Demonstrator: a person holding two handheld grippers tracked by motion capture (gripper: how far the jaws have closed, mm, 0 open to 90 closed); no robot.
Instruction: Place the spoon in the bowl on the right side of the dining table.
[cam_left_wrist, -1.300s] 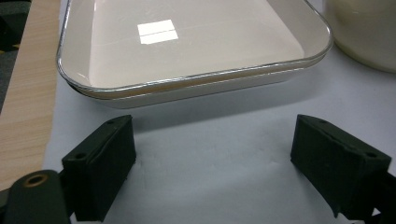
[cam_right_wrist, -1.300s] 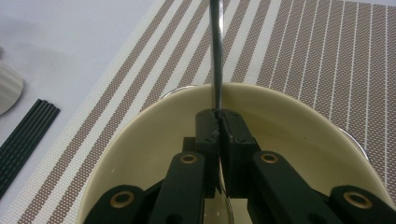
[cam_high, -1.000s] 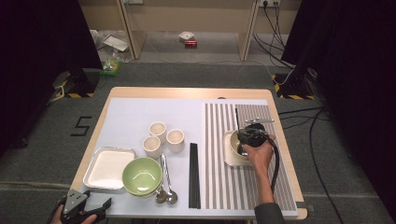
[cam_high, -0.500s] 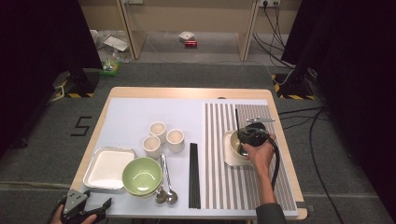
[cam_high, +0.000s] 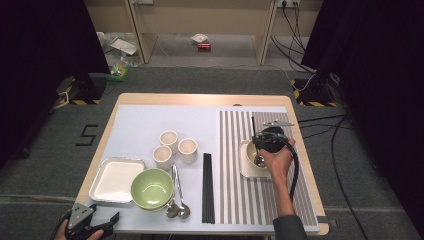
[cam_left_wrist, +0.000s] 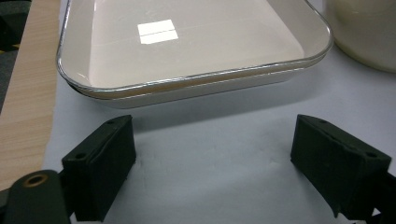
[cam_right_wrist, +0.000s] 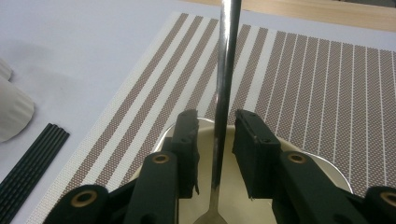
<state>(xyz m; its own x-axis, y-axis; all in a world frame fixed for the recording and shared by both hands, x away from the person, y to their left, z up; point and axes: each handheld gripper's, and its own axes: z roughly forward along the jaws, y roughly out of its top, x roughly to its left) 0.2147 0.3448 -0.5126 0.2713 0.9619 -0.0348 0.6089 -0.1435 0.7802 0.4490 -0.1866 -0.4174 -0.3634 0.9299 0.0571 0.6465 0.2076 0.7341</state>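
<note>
Setting: grey carpet all round, a wooden table (cam_high: 210, 99) with a pale blue mat, and a striped placemat (cam_high: 280, 200) covering its right part.
Right gripper: the right gripper (cam_high: 265, 142) hovers over a small cream bowl (cam_high: 248, 152) on a square plate (cam_high: 246, 170), on the placemat's right half.
Spoon: a metal spoon (cam_right_wrist: 223, 93) stands between the jaws, handle running away toward the far edge, bowl end down in the cream bowl.
Right jaws: they have just been opening; the right gripper view shows a gap on either side of the handle, so the pads are off it.
Left gripper: the left gripper (cam_high: 82, 222) sits at the near-left corner of the table, spread wide with nothing between the pads.
Left gripper's outlook: a white tray (cam_left_wrist: 196, 79) lies just beyond its jaws, apart from them.
Left side of table: a green bowl (cam_high: 152, 188) is just right of the tray, two more spoons (cam_high: 177, 200) beside it.
Centre: three cream cups (cam_high: 173, 148) cluster together, and black chopsticks (cam_high: 207, 187) lie along the placemat's left edge.
</note>
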